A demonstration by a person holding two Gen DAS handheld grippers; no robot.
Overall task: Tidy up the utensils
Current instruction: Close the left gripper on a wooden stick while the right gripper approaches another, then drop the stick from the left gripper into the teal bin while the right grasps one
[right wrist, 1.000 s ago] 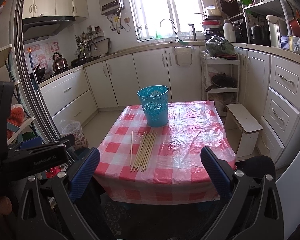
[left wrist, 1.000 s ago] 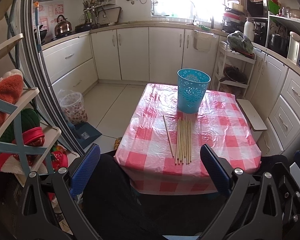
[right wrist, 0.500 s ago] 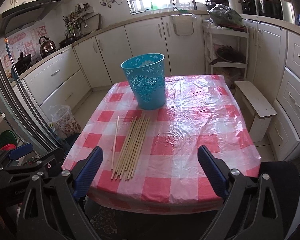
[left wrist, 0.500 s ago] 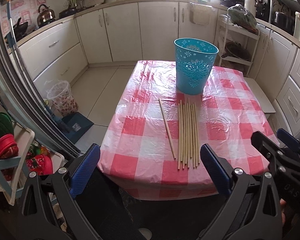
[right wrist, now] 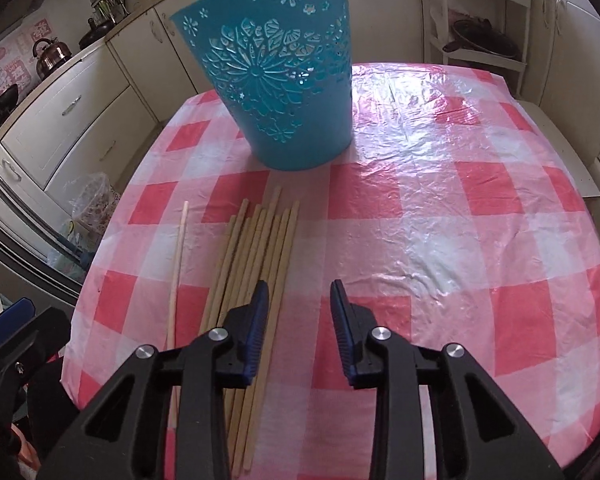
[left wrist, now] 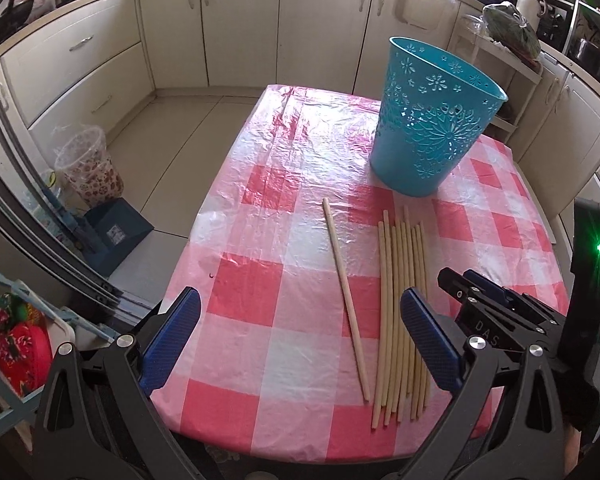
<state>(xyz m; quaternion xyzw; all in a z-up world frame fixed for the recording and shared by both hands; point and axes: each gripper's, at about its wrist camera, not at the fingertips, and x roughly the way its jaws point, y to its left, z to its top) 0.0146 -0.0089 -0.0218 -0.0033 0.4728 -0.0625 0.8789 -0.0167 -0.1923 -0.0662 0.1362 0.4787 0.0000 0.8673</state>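
A: Grippers?
B: The left gripper [left wrist: 296, 340] gapes wide over the table's [right wrist: 460, 240] near edge; the right gripper [right wrist: 299, 320] is closing, empty.
A: Progress?
B: None. All the chopsticks [right wrist: 256, 264] lie flat just ahead; the blue bin [right wrist: 276, 80] beyond holds nothing visible.

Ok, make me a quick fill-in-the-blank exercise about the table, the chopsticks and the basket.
1. The teal perforated plastic basket stands ____ on the table.
2. One wooden chopstick lies apart from the chopstick bundle, on its ____ side in the left wrist view.
3. The tablecloth is checked pink and ____.

Missing words: upright; left; white
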